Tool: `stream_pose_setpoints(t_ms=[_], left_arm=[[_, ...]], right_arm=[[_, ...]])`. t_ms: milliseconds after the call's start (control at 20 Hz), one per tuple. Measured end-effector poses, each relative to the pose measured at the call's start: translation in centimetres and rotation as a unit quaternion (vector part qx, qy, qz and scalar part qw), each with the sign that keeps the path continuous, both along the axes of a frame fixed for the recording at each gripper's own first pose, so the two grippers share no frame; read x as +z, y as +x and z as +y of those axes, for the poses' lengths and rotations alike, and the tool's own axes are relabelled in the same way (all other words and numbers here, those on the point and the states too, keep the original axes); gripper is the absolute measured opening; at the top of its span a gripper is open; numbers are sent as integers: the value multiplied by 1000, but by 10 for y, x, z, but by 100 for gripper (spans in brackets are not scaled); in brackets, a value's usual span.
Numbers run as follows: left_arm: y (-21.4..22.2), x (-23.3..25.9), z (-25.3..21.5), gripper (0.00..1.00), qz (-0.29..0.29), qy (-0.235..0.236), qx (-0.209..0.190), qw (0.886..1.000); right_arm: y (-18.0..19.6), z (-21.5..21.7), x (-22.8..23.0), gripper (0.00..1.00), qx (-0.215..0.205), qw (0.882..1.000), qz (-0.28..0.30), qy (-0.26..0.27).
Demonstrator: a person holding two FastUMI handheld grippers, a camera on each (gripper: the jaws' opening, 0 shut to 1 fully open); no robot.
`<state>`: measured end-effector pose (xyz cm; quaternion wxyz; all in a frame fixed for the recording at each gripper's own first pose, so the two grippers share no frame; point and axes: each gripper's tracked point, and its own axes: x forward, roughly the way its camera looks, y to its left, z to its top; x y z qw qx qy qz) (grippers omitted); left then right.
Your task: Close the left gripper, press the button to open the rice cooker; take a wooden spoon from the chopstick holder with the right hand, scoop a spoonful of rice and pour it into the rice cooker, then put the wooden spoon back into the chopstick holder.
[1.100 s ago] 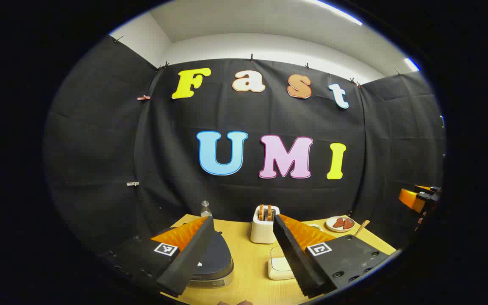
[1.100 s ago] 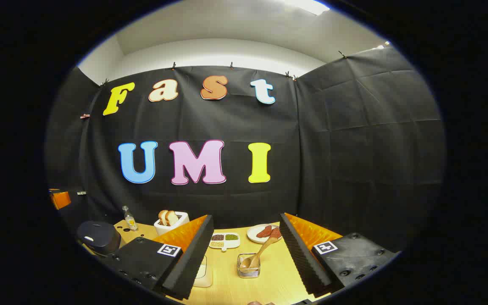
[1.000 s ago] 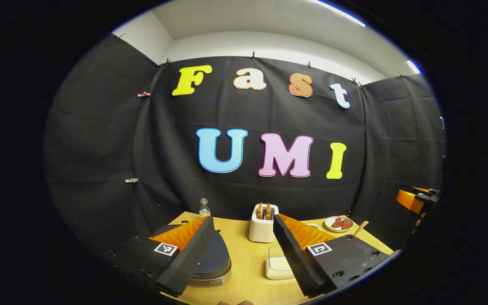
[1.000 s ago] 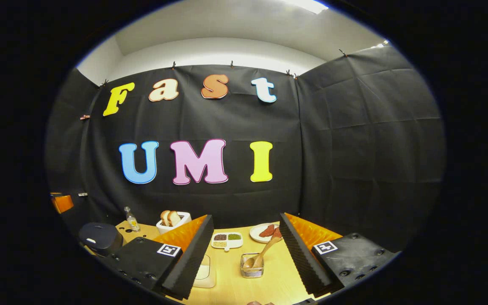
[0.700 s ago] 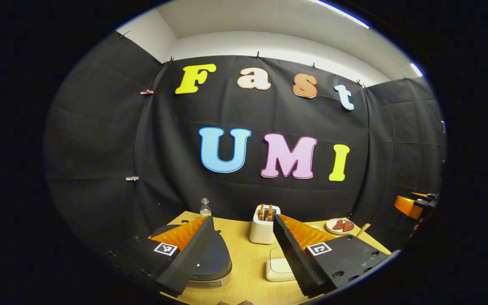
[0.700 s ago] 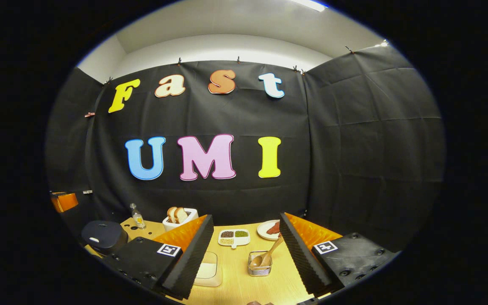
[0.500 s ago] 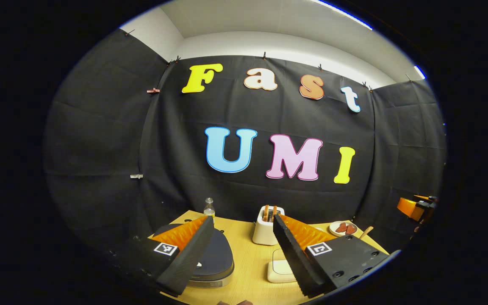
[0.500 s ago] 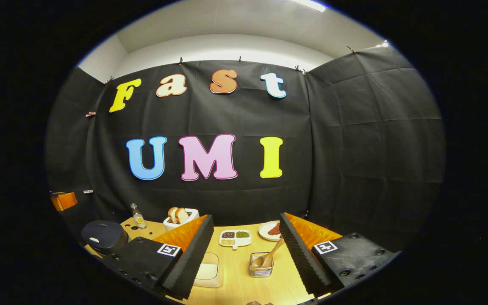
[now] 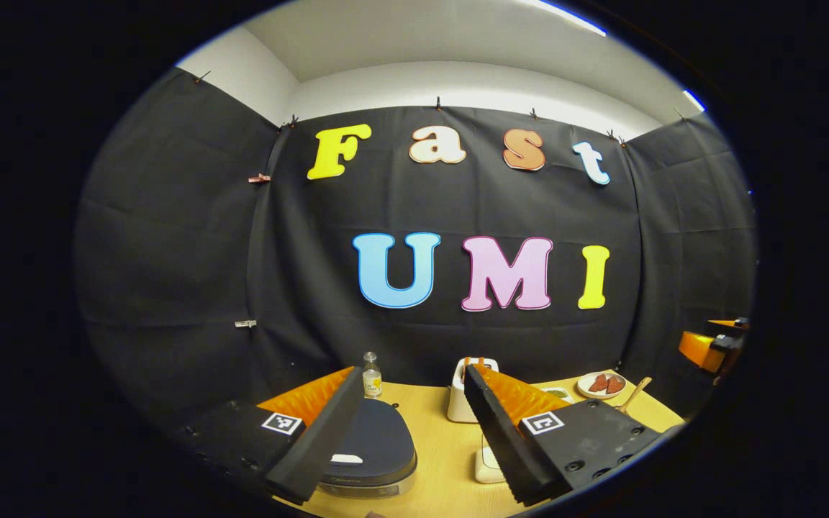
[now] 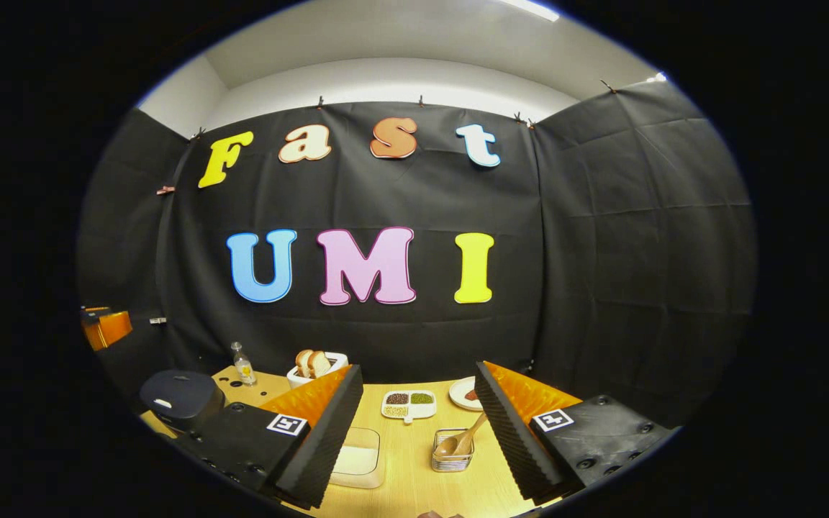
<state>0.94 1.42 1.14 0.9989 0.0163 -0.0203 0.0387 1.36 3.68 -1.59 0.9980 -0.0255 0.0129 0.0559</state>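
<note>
- A wooden table [image 10: 414,475] stands against black cloth walls.
- Left gripper [image 9: 414,403] — jaws apart, holding nothing; the dark, domed rice cooker [image 9: 375,450] sits lid-down just behind its left finger.
- Right gripper [image 10: 418,399] — jaws apart, holding nothing; between its fingers a wooden spoon [image 10: 461,437] leans in the wire chopstick holder [image 10: 452,457].

Staged booth: black cloth walls [image 10: 601,273], wooden table [image 10: 407,467], toaster [image 9: 458,403], rice cooker [image 9: 375,450].

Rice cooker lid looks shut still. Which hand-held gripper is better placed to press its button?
Left. The left hand-held gripper hovers over the dark rice cooker, lid down, fingers apart, so close them first. The right hand-held gripper faces the wire chopstick holder with the wooden spoon.
</note>
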Motion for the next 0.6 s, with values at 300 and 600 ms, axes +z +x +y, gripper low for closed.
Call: stream_pose_setpoints(t_ms=[300,600], left_arm=[[6,-15,8,73,40,-20,-8,999],[18,-41,49,31,96,-31,13,995]], right_arm=[[-2,5,1,98,9,1000,-2,12],[-13,-5,-13,98,-10,1000,14,18]])
